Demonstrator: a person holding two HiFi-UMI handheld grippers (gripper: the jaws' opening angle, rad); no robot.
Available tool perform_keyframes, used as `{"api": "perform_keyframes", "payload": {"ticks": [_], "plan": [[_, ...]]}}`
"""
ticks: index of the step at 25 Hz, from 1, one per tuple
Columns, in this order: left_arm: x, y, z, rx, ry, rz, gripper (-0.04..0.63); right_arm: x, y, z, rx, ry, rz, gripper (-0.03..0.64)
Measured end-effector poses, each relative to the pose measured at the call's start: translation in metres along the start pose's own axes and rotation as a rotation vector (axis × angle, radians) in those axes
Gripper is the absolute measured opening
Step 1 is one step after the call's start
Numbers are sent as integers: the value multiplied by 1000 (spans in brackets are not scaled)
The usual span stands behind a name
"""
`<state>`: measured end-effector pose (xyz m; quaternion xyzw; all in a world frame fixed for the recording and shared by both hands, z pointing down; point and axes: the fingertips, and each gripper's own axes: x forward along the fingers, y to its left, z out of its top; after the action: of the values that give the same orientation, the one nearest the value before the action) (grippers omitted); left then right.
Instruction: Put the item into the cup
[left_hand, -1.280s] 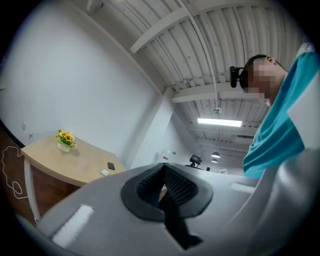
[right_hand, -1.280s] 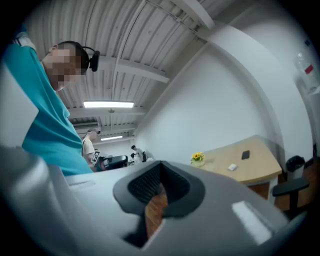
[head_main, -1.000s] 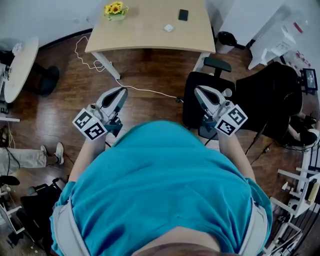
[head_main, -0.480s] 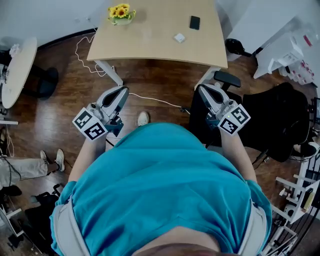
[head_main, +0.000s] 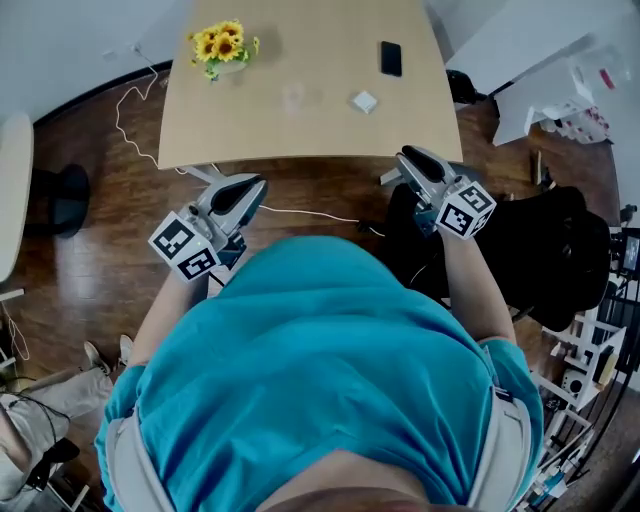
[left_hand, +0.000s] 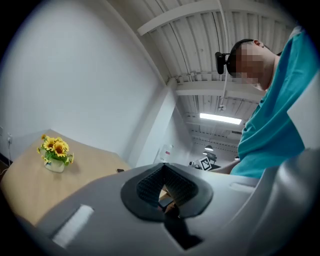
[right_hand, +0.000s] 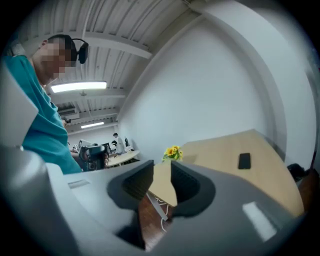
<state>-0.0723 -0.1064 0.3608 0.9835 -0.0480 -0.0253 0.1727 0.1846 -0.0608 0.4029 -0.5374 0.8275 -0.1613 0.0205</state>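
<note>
A small white item (head_main: 365, 101) lies on the wooden table (head_main: 300, 130), with a clear cup (head_main: 293, 97) just to its left. Both grippers hang in front of the table's near edge, over the floor. My left gripper (head_main: 257, 185) points at the table's front left; in the left gripper view its pads (left_hand: 150, 182) meet with nothing held. My right gripper (head_main: 404, 155) is at the table's front right corner. Its jaws are opening, and in the right gripper view the gap of the right gripper (right_hand: 162, 174) shows only table and floor.
A pot of sunflowers (head_main: 222, 45) stands at the table's back left and a black phone (head_main: 391, 58) lies at its back right. A black office chair (head_main: 545, 250) is close on the right. A white cable (head_main: 300, 212) runs over the wooden floor under the table.
The person has stepped toward the table, which now fills more of the head view. The right gripper has gone forward to the table's front corner; the left one has barely shifted.
</note>
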Motion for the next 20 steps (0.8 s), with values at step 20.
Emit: {"api": "perform_keyframes", "payload": {"ticks": [20], "plan": [[132, 107, -13, -115, 93, 238, 2, 169, -285, -161, 31, 676, 73, 193]]}}
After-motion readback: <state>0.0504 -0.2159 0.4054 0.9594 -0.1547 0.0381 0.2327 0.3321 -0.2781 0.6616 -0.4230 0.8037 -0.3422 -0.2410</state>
